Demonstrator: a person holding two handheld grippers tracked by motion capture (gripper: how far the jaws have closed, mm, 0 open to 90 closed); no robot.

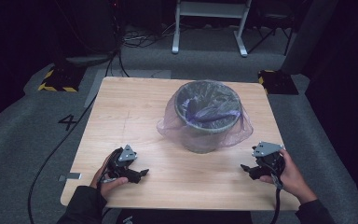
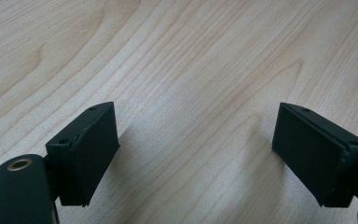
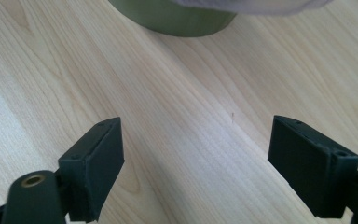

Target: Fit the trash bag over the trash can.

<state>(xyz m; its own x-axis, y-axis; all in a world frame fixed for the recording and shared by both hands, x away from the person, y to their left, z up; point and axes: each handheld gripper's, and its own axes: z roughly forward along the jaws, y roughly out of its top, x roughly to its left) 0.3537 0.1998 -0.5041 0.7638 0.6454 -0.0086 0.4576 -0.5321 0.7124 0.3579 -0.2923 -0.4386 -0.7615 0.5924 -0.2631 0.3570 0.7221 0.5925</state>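
Dim room around me: grey carpet floor (image 1: 23,121), light wood counter (image 1: 121,116), white frame legs (image 1: 209,23) behind, cables (image 1: 140,39), yellow-black striped base (image 1: 58,79) far left.

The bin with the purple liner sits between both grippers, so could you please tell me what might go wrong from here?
1. The thin liner drapes loosely over the bin rim; a pull could tear it or slip it off.
2. The bin stands free on the table; a one-sided tug might tip or slide it.
3. Both the left gripper and right gripper are open, holding nothing.
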